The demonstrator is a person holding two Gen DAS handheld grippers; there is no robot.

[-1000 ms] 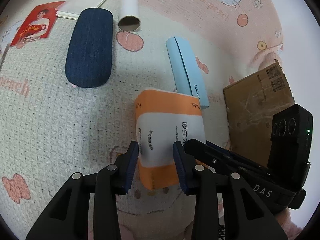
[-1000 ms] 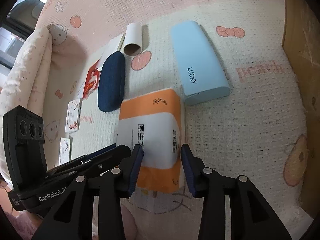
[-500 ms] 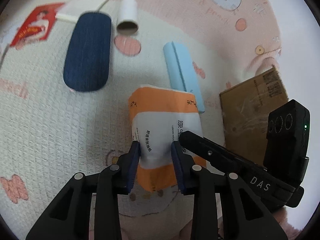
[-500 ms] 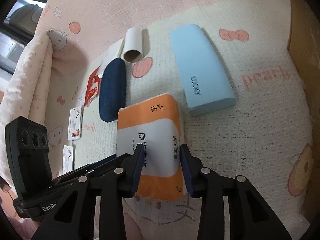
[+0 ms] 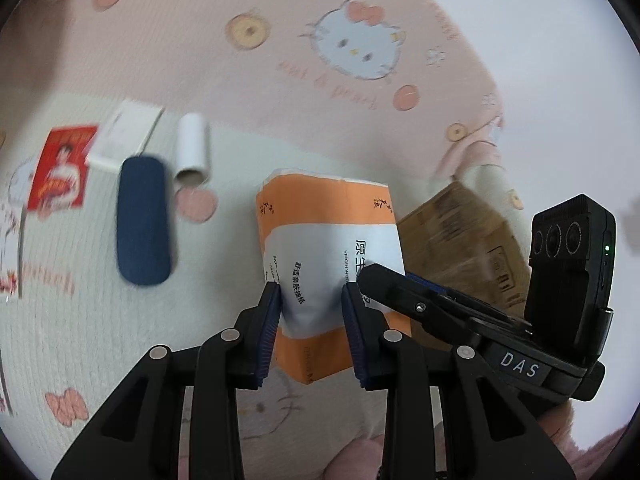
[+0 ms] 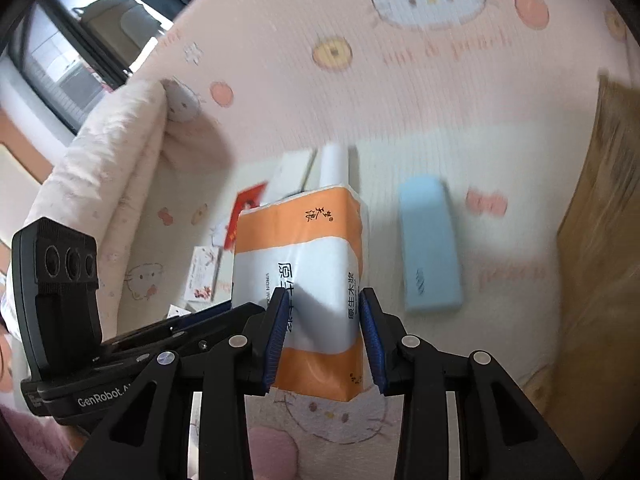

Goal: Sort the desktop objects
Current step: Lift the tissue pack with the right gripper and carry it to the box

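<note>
both grippers pinch one orange-and-white tissue pack (image 5: pixel 328 248), lifted clear of the pink cartoon-print blanket (image 5: pixel 340 92): the left gripper (image 5: pixel 311 312) has its blue pads pressed into the pack's near end, denting the wrapper, and the right gripper (image 6: pixel 323 322) is clamped on the same end just beside it, both jaws partly closed. lying on the blanket, far and to the left, are one navy glasses case (image 5: pixel 143 220), one white paper tube (image 5: pixel 193 148), one red printed card (image 5: pixel 62 168) and one white booklet (image 5: pixel 124 136). one light blue case (image 6: pixel 430 244) lies to the right. one cardboard box (image 5: pixel 472 240) stands at the right; its inside is not visible.
</note>
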